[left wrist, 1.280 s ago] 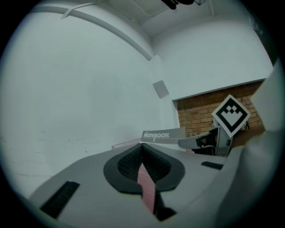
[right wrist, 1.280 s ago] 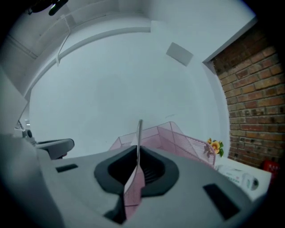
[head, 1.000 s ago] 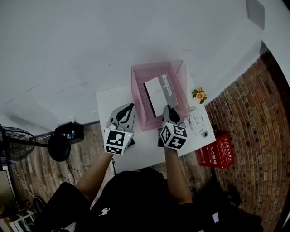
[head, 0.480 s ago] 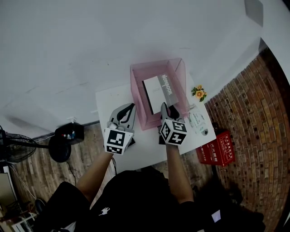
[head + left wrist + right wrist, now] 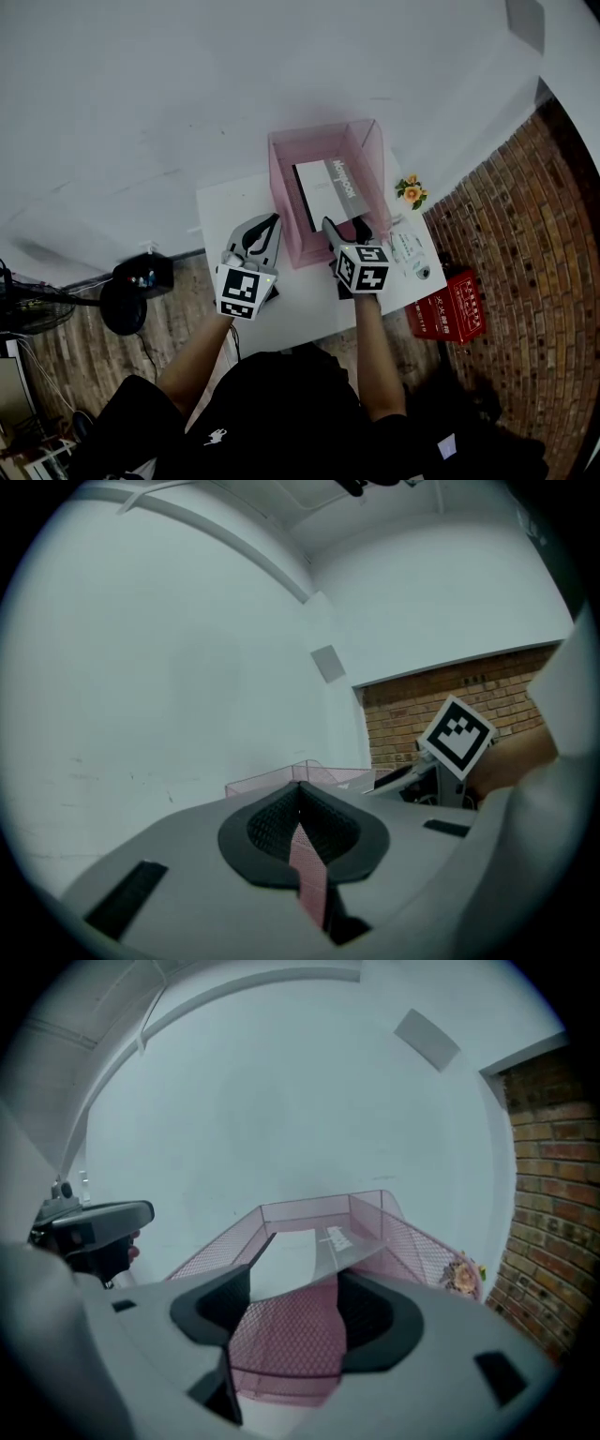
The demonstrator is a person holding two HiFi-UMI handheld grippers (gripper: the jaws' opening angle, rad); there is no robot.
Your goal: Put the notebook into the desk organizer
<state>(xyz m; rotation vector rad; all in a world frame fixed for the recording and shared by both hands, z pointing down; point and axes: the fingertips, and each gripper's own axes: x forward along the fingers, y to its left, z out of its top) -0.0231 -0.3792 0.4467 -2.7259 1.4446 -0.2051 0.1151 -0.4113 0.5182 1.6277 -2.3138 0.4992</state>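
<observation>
Release step: the right gripper's point(image 5: 343, 228) jaws are opening, nothing between them, by the desk organizer's point(image 5: 281, 202) near wall at the counter's point(image 5: 300, 314) far edge. The notebook point(image 5: 323, 192) sits inside, apparently leaning rightward. The left gripper point(image 5: 265, 225) idles, jaws together, empty. Next: a clean retreat.

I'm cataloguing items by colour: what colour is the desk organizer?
Pink mesh; the desk organizer shows best in the right gripper view.
</observation>
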